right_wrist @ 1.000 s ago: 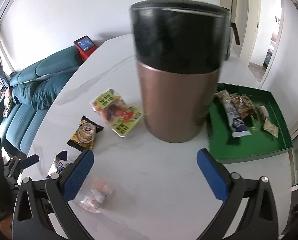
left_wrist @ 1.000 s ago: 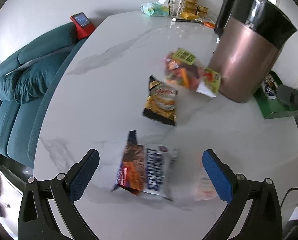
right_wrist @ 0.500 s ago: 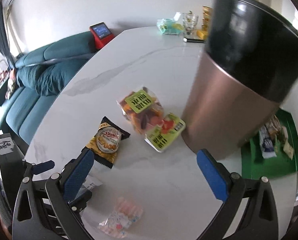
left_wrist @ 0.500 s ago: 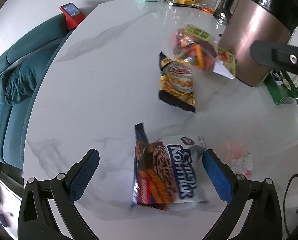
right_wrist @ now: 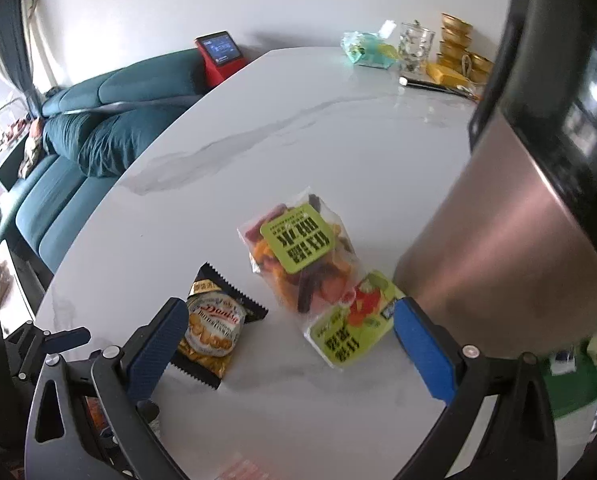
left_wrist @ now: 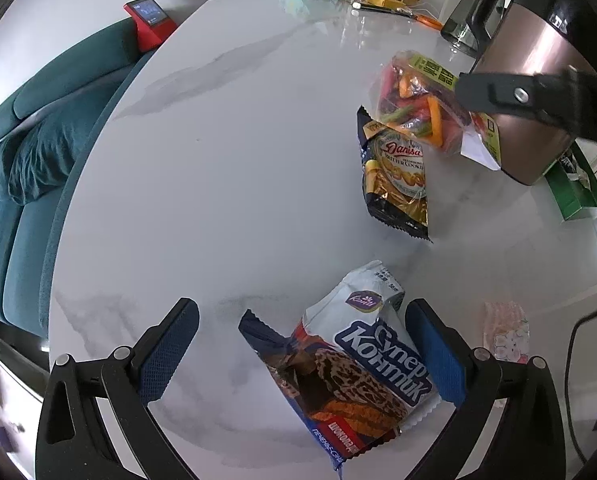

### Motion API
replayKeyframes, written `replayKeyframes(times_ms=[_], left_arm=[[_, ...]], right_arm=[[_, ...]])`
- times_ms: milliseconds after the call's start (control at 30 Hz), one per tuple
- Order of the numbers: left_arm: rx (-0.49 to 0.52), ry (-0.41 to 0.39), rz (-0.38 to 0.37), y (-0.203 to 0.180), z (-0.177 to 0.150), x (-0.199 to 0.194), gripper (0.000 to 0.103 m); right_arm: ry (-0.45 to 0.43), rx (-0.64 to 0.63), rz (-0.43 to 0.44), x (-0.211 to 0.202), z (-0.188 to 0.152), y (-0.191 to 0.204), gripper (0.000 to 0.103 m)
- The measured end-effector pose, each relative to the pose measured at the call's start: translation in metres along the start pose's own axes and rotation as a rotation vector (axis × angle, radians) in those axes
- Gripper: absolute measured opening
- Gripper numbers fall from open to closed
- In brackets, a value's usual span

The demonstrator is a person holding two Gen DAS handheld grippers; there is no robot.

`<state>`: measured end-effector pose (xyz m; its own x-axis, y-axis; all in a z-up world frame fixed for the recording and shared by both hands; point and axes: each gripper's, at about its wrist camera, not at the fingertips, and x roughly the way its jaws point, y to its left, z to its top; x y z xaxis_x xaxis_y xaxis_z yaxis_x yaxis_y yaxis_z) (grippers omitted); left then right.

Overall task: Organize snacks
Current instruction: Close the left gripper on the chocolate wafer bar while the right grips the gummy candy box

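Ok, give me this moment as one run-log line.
left gripper: open, straddling wafer pack | right gripper: open, over clear snack bag | green tray: beside bronze canister

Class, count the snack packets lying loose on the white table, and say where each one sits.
4: wafer packet between the left hand-held gripper's fingers, pink packet to its right, cookie packet mid-table, candy bag beside the bronze canister. Others may be hidden.

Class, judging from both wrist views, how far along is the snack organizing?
Done: some snacks lie in the green tray. In hand: nothing; the open left gripper straddles the wafer pack. Left: the cookie packet, veggie chips bag and pink candy.
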<state>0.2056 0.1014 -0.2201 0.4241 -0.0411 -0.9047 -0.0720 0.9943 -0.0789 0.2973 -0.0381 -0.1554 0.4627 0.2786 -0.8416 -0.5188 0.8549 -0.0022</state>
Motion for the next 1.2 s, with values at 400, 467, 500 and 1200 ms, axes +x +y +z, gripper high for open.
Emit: replayKeyframes(times_ms=[400,467,500,1200], left_arm=[[0.007,0.036,-0.011,0.002,-0.004,0.000,0.101],[0.010,0.041,-0.005,0.000,-0.004,0.000,0.101],[0.008,0.044,0.000,0.000,-0.004,0.001,0.100],[0.004,0.034,0.008,0.003,-0.005,-0.010,0.060]], right_arm=[[0.016,-0.037,0.027,0.013,0.010,0.004,0.103],[0.023,-0.039,0.026,0.016,0.011,0.005,0.103],[0.025,-0.039,0.028,0.016,0.011,0.006,0.103],[0.042,0.004,0.023,0.036,0.020,0.005,0.103]])
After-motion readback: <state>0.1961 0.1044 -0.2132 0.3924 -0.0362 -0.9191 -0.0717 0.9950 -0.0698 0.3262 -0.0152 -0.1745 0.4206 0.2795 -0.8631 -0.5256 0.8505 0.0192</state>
